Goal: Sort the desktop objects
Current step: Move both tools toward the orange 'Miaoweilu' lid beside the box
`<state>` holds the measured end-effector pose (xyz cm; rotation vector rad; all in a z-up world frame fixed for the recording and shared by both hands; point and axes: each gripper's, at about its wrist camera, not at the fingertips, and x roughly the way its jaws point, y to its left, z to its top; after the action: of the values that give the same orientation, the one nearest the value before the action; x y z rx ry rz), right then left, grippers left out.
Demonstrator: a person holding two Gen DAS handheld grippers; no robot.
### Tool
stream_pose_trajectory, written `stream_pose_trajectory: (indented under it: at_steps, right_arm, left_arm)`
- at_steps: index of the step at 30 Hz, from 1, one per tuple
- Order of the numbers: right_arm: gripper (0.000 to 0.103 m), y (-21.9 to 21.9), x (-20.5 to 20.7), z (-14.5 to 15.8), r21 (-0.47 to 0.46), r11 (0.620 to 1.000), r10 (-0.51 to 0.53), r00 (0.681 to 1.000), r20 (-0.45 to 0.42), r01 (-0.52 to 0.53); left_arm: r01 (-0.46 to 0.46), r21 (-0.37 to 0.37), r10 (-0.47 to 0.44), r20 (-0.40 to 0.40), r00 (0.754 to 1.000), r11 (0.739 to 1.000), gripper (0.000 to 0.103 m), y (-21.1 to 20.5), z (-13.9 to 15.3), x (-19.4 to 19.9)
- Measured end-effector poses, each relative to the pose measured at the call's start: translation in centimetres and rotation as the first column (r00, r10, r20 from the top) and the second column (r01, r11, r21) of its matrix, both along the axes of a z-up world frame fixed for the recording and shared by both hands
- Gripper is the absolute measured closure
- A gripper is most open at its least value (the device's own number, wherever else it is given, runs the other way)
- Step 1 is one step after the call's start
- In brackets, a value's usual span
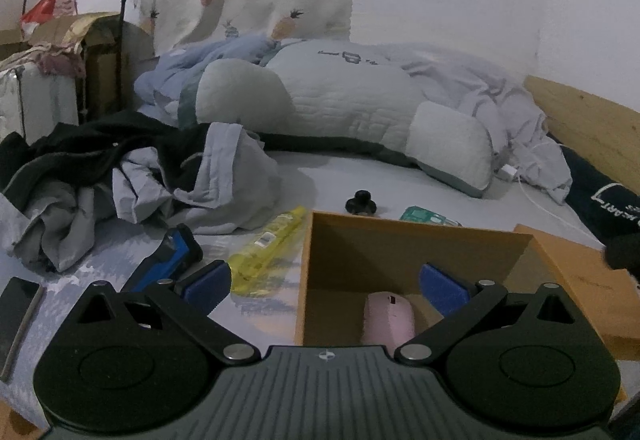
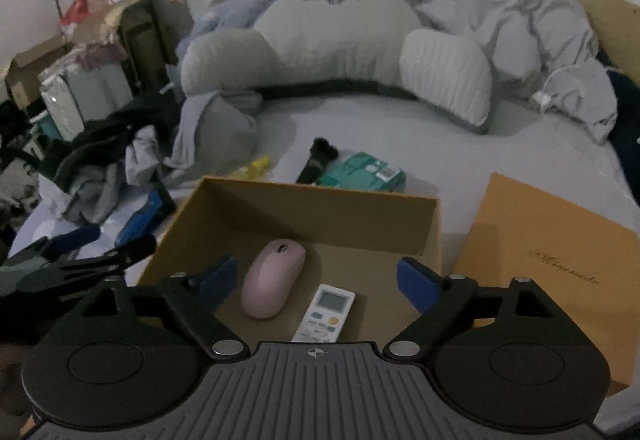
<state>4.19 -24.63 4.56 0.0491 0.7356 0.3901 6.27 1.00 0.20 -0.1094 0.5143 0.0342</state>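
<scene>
Right gripper [image 2: 316,282] spread wide, nothing between the pads, above open cardboard box [image 2: 320,200]. Left gripper [image 1: 325,282] likewise gaping, empty. On box floor: pink mouse [image 2: 272,282] beside white remote [image 2: 326,314]. Beyond box on bed: yellow bottle [image 1: 266,252], green packet [image 2: 362,170], black knobbed object [image 2: 318,158]

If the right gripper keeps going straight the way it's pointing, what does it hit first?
Most likely the floor of the open cardboard box, near the pink mouse and white remote; the right gripper is open and empty. Depth is unclear.
</scene>
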Motion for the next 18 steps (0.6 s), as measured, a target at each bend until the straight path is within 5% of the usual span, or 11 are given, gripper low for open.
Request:
stream_pose_trajectory:
  at_steps: [5, 18]
  right_arm:
    - [0.0, -1.8, -2.6, 1.0, 0.034, 0.999, -0.021, 0.998, 0.051, 0.02]
    - [0.0, -6.7, -7.7, 0.0, 0.032, 0.995, -0.1, 0.978, 0.183, 0.096]
  left_arm:
    - [0.022, 0.018, -0.022, 0.0, 1.0, 1.0, 0.0, -0.8, 0.2, -0.4]
    - [0.1, 0.021, -0.1, 0.003, 0.995, 0.995, 0.0, -3.1, 0.9, -2.2]
